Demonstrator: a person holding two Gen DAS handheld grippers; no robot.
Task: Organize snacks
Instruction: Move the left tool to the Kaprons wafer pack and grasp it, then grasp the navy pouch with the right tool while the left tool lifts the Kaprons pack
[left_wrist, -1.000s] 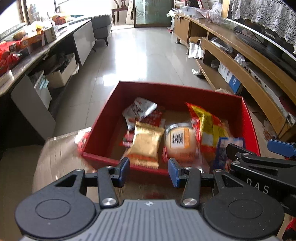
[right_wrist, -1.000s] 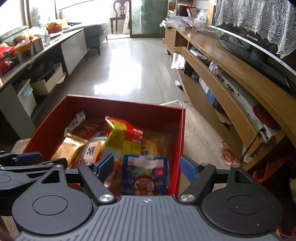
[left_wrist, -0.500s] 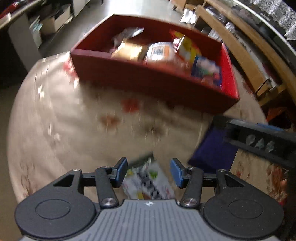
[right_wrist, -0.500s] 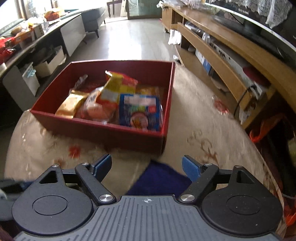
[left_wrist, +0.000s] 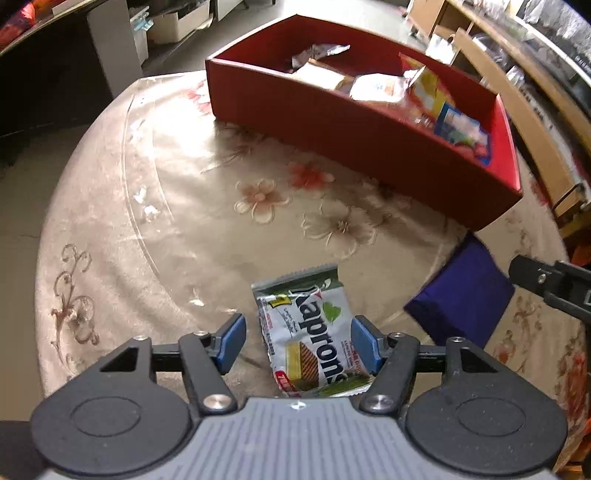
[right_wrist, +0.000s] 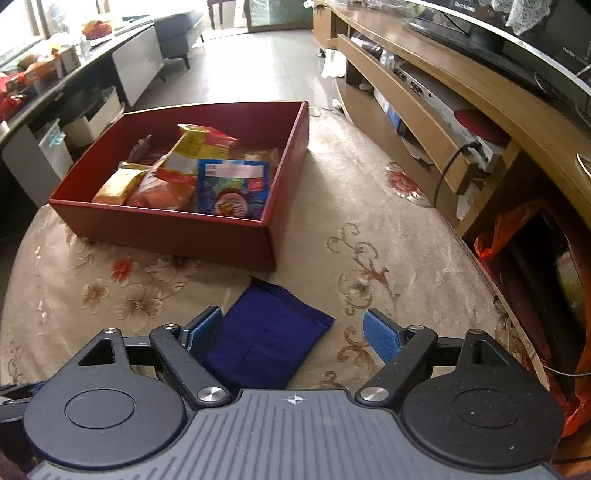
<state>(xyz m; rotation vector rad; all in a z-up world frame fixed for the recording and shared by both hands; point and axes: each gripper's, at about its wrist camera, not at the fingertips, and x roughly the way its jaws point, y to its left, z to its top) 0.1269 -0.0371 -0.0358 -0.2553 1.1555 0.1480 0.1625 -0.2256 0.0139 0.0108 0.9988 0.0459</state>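
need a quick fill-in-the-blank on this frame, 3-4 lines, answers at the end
1. The snacks already sorted sit inside a ____ box.
2. The wafer packet lies between the fingers of the ____ tool.
3. The packet under the right tool is plain dark ____.
4. Both loose packets lie on a ____-patterned tablecloth.

Answers: red; left; blue; flower
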